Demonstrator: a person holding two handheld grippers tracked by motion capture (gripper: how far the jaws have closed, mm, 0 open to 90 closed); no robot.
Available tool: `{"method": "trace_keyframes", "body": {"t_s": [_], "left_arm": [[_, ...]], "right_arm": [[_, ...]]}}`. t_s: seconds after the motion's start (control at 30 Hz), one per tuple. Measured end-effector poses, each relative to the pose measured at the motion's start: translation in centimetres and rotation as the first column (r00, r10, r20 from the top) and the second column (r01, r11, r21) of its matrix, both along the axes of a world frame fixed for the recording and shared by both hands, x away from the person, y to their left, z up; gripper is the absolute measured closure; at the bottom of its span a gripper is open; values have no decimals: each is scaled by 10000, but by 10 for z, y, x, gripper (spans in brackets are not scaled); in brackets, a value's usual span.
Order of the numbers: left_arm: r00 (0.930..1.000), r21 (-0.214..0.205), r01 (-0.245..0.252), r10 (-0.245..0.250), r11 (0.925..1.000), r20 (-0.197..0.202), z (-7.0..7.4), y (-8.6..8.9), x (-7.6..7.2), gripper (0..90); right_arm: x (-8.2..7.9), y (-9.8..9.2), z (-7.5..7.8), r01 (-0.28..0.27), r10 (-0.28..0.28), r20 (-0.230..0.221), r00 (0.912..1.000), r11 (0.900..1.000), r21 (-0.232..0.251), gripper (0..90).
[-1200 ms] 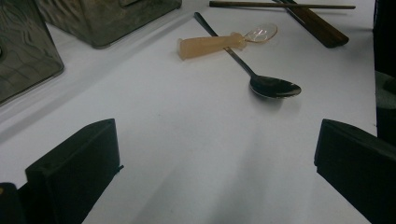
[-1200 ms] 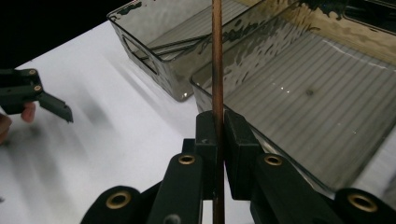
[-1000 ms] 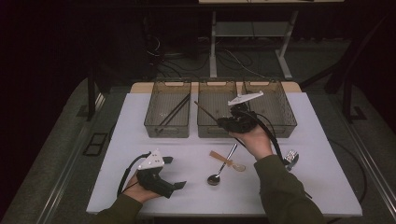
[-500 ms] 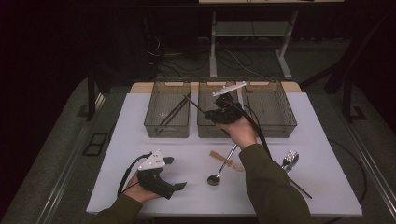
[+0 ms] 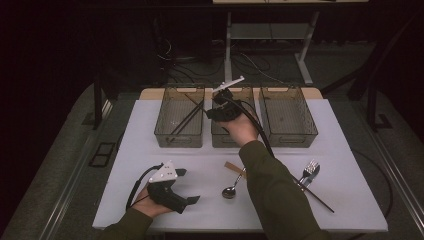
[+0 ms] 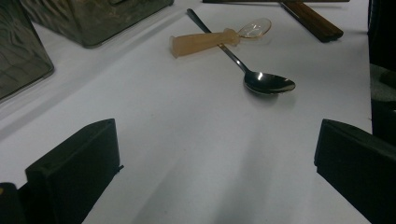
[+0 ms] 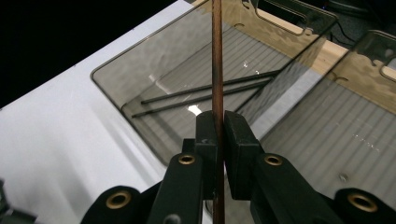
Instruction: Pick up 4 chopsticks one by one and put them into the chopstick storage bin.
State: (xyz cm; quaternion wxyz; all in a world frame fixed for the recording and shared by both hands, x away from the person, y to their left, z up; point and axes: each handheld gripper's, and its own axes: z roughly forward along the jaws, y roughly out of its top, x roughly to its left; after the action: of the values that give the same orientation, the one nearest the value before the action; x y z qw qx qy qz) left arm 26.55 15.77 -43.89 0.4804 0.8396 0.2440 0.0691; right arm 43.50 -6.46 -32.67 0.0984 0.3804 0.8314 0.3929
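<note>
Both sleeves are dark olive green. The left gripper, at lower left in the high view, is black with a grey three-cornered plate on top and a black cable looping behind. The right gripper has black blocky jaws on arms with brass-ringed pivots (four visible).

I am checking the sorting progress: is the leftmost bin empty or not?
Not empty. The leftmost bin holds two dark chopsticks lying on its floor; the right gripper holds a brown chopstick above it.
</note>
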Motion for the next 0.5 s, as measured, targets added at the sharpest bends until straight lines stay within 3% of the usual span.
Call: {"method": "trace_keyframes", "body": {"t_s": [0.5], "left_arm": [[9999,-53,78,-79,10000,-80,-1,-1,0,0]], "right_arm": [[43,51,-10,235,-245,-269,9993,9991,-359,842]]}}
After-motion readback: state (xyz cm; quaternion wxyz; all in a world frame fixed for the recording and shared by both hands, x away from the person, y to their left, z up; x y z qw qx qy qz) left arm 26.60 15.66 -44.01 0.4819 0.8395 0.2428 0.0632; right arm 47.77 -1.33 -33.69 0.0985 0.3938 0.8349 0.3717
